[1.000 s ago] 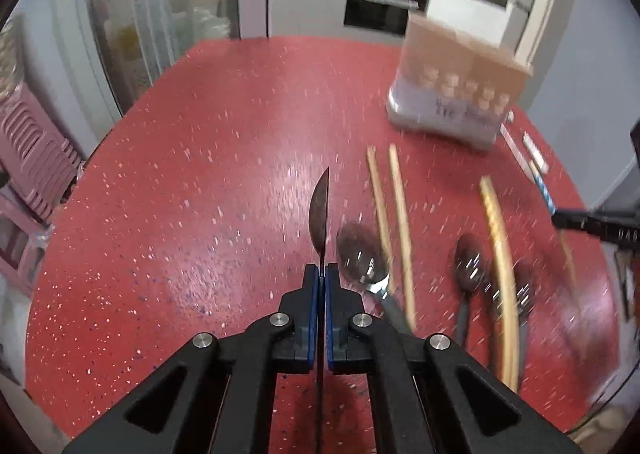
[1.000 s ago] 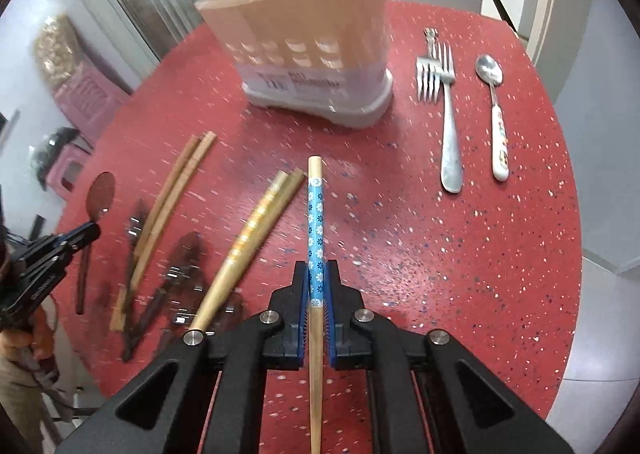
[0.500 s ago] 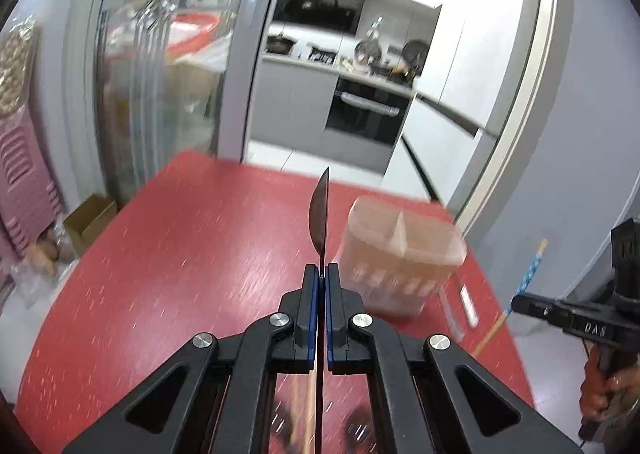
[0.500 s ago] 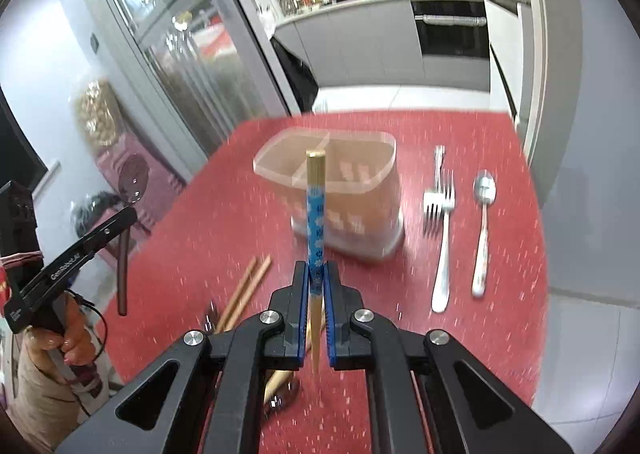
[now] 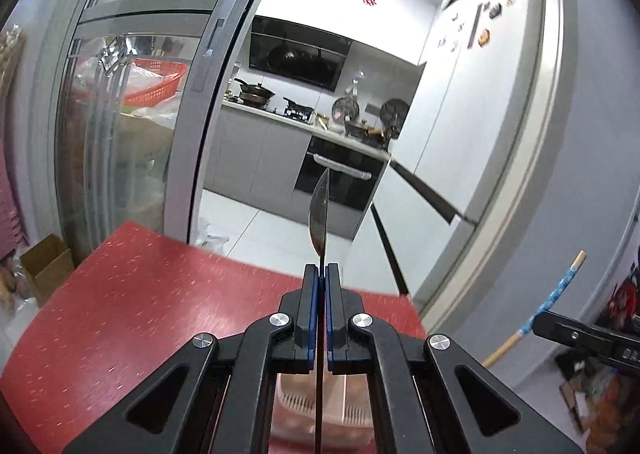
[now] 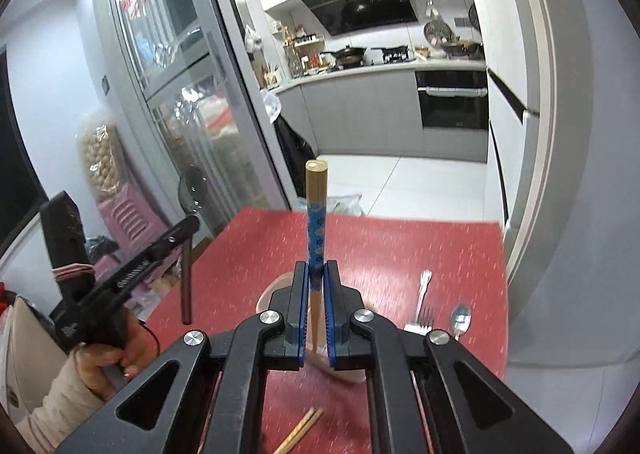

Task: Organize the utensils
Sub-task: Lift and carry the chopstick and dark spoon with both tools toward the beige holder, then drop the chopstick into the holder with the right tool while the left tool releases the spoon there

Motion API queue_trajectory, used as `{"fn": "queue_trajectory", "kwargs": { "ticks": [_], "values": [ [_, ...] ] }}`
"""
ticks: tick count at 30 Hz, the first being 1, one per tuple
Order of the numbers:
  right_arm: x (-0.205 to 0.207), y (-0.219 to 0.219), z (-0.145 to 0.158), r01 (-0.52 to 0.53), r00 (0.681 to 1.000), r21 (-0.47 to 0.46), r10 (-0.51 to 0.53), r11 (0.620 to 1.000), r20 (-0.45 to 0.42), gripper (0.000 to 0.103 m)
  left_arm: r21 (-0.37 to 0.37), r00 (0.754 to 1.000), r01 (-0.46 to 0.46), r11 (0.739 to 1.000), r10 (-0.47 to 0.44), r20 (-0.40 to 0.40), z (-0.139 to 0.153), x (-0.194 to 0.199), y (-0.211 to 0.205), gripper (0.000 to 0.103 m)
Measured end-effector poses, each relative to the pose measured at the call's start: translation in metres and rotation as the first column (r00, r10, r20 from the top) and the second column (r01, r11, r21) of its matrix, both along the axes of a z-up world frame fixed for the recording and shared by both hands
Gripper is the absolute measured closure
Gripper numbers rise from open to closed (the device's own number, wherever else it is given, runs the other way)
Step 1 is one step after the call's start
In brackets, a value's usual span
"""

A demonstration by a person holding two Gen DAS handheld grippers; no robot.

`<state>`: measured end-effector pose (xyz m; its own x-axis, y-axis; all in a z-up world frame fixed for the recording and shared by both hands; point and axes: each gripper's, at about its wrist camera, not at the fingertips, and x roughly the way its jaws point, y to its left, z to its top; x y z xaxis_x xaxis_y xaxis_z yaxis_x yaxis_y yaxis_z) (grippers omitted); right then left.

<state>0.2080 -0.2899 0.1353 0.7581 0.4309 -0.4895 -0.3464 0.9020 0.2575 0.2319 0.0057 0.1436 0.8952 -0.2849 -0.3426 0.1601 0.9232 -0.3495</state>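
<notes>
Left tool [image 5: 321,278] clamped on dark spoon [image 5: 319,214]; right tool [image 6: 315,278] clamped on blue-patterned chopstick [image 6: 316,222], both above red table [image 6: 400,246]

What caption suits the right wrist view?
Right gripper holds a blue-patterned chopstick upright above the red table.

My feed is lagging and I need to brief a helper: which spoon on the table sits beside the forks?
On the red speckled table, look at its right side. There, right of the steel forks, lies a steel spoon, the only one with a rounded bowl, not tines.
</notes>
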Motion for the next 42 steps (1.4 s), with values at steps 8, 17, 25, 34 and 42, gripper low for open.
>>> {"fn": "queue_trajectory", "kwargs": {
  "ticks": [8,17,25,34,42],
  "values": [
    [0.029,0.011,-0.009,0.014,0.999,-0.062,-0.012,0.998,0.033,0.095,-0.045,0.999,0.018,0.999,-0.017,0.038,-0.023,0.046,-0.018,0.076],
    [0.057,0.018,-0.055,0.005,1.000,-0.106,-0.007,0.994,-0.017,0.095,0.038,0.999,0.024,0.999,-0.025,0.035,-0.071,0.065,-0.040,0.076],
    [0.078,0.028,-0.085,-0.031,0.996,-0.128,0.019,0.991,-0.089,0.095,0.084,1.000,0.018,0.996,-0.017,-0.014,-0.093,0.056,-0.038,0.076],
    [0.082,0.033,-0.080,-0.053,0.995,-0.131,0.041,0.990,-0.093,0.095,0.154,0.998,0.016,0.988,-0.006,-0.062,-0.107,0.038,-0.045,0.076],
    [0.106,0.030,-0.087,-0.037,0.985,-0.065,0.025,0.997,-0.170,0.090,0.191,0.995,0.019,0.981,0.001,-0.104,-0.103,0.028,-0.045,0.076]
  ]
}}
